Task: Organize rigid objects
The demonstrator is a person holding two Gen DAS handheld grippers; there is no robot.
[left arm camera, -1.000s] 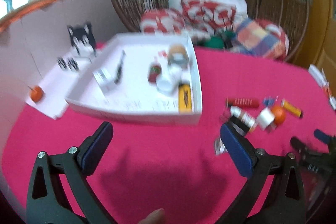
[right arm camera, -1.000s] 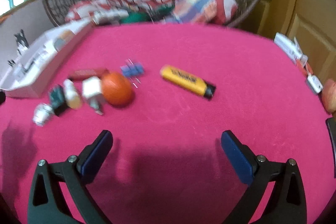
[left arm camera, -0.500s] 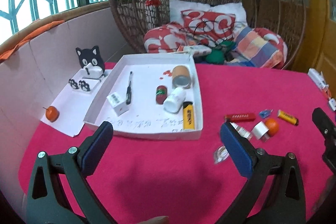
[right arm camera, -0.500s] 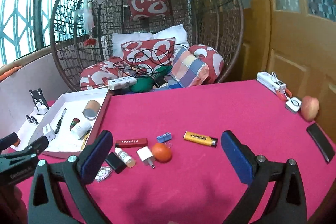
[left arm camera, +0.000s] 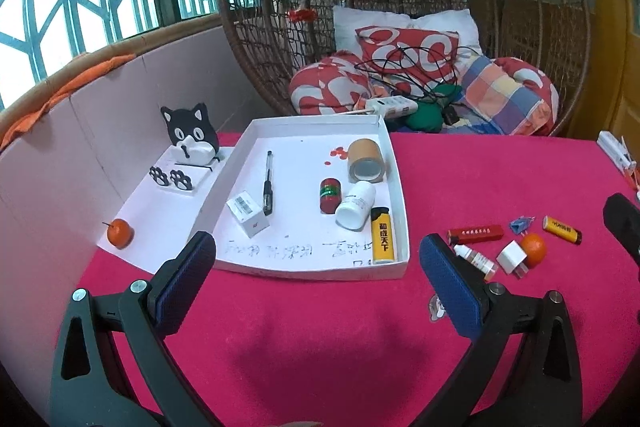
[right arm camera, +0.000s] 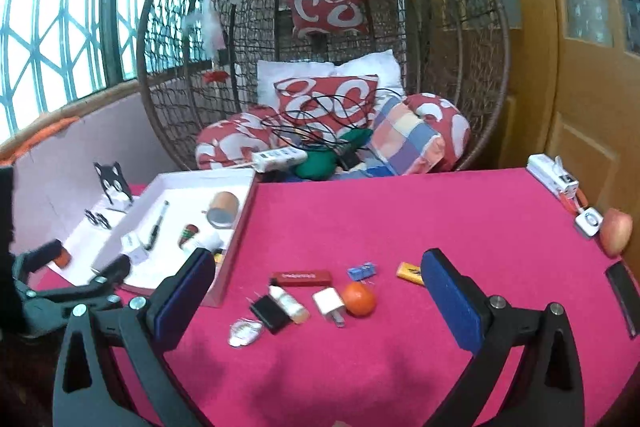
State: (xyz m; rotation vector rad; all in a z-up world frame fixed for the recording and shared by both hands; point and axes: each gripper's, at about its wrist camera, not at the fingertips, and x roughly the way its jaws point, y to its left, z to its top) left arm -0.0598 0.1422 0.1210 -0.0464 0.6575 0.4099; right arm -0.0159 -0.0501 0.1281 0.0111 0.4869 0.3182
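Left gripper, right gripper: wide open, empty, above bare red table; white tray at left edge.

Two yellow lighters, two oranges

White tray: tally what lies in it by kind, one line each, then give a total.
In the white tray:
Pen: 1
Small white box: 1
Tape roll: 1
Red can: 1
White bottle: 1
Yellow lighter: 1
Total: 6
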